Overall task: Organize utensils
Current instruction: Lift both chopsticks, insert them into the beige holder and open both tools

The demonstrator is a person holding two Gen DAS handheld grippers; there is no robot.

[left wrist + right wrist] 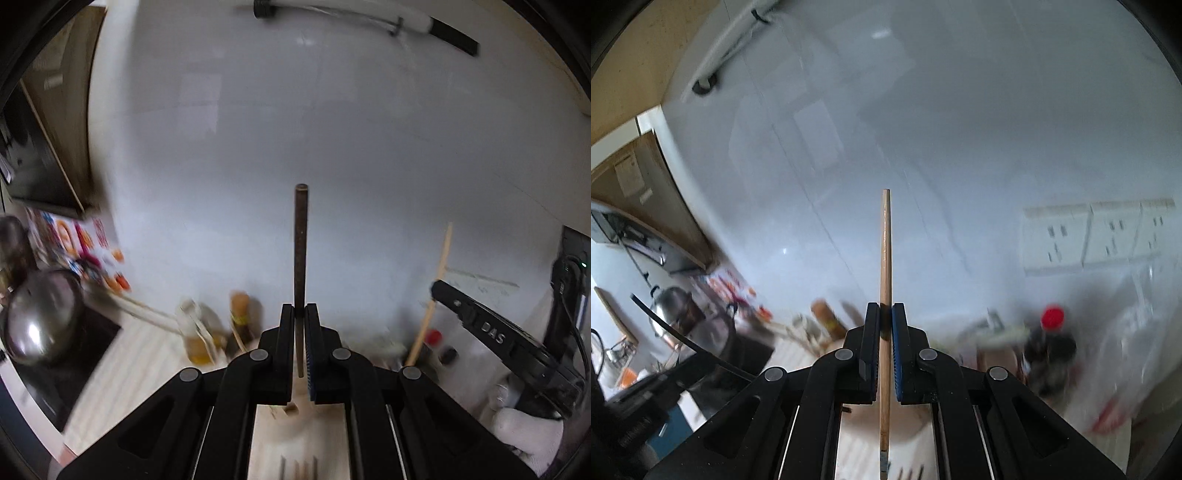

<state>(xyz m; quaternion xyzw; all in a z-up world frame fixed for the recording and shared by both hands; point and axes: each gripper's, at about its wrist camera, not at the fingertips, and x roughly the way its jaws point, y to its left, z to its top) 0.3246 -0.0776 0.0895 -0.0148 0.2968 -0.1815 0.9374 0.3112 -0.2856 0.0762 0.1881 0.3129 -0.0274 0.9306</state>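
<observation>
A pale tiled wall [332, 129] fills most of both views, with a white pipe [354, 14] clipped across its top. On the right wrist view three white wall sockets [1097, 236] sit side by side on it. Below runs a light surface [122, 362], blurred in both views.

At the far left of the surface stands one steel pot [40, 317] with a domed lid, on a dark hob. Against the wall near the middle stand two bottles: a clear bottle [197, 332] holding yellow liquid, and just beside it a brown bottle [242, 321] with a tan cap. To the right, one dark bottle with a red cap [1051, 332] stands among blurred clutter beside clear plastic bags [1137, 332].

The left gripper [300, 314] has its jaws drawn in tight on one dark brown chopstick [300, 258], which stands upright, its blunt end high against the wall and its lower end just below the pads. The right gripper [885, 314] is likewise clamped on one light wooden chopstick [885, 251], upright, running down between the fingers towards the bottom of the view. From the left wrist view the right gripper [436, 286] shows at the right with that pale stick tilted in it, well apart from the dark one.
</observation>
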